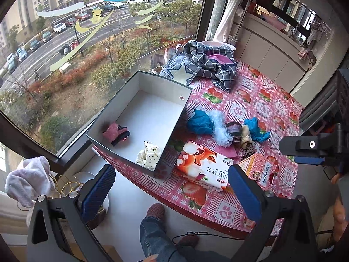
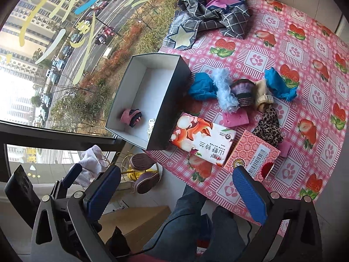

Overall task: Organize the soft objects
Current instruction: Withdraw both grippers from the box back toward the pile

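Both grippers hanging empty over the table edge

The left gripper (image 1: 172,185) and right gripper (image 2: 176,187) are holding their fingers spread wide; two scrunchies are lying in the box (image 1: 135,87), more in a pile (image 2: 237,91) beside it.

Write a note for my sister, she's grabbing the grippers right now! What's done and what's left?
Left gripper: open, holding nothing. Right gripper: open, holding nothing.
Done: pink sock and polka-dot scrunchie lie inside the box.
Left: the pile on the table beside the box: two blue cloths, fluffy light-blue piece, purple knit sock, cream sock, leopard scrunchie.
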Tool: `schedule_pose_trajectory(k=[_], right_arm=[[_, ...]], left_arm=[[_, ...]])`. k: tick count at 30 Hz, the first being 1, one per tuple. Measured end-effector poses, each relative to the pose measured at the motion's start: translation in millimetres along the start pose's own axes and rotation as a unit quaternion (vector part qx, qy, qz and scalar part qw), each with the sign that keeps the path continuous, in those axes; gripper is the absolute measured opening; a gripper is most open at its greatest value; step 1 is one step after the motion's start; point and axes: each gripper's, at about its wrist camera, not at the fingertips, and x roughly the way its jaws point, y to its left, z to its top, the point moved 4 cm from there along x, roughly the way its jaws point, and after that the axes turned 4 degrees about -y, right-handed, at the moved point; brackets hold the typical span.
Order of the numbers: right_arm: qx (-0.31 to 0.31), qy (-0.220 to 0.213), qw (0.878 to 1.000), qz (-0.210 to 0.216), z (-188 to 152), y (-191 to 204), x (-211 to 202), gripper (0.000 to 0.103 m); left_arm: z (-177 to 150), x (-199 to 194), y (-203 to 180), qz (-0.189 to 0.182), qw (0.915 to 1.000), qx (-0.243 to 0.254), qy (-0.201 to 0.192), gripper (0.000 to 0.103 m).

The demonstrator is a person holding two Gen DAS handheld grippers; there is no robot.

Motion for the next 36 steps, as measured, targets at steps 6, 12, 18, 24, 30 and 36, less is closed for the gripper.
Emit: schedule_pose_trajectory(k=[6, 12, 18, 24, 30, 36], right_arm=[[0.030, -0.017, 0.999, 0.000, -8, -33, -21, 0.103], [0.081, -0.020, 0.996, -0.010, -19, -81, -32, 0.103], [0.114, -0.020, 0.993, -0.018, -30, -121, -40, 0.103], [0.130, -0.029, 0.991, -0.021, -38, -150, -46, 0.103], [0.188, -0.038, 0.981, -0.023, -57, -192, -47, 0.103], [0.254, -0.031, 0.966, -0.040, -73, -234, -35, 0.103]], left_arm=[[-3, 2, -16, -0.006, 0.9999, 0.008, 0.012, 0.103], [-6, 7, -46, -0.013, 0.9987, 0.042, 0.026, 0.103], [-5, 10, -66, -0.012, 0.9977, 0.059, 0.031, 0.103], [-4, 20, -79, -0.016, 0.9961, 0.072, 0.049, 0.103], [4, 47, -100, -0.032, 0.9916, 0.096, 0.080, 0.103], [22, 91, -132, -0.035, 0.9804, 0.158, 0.112, 0.103]])
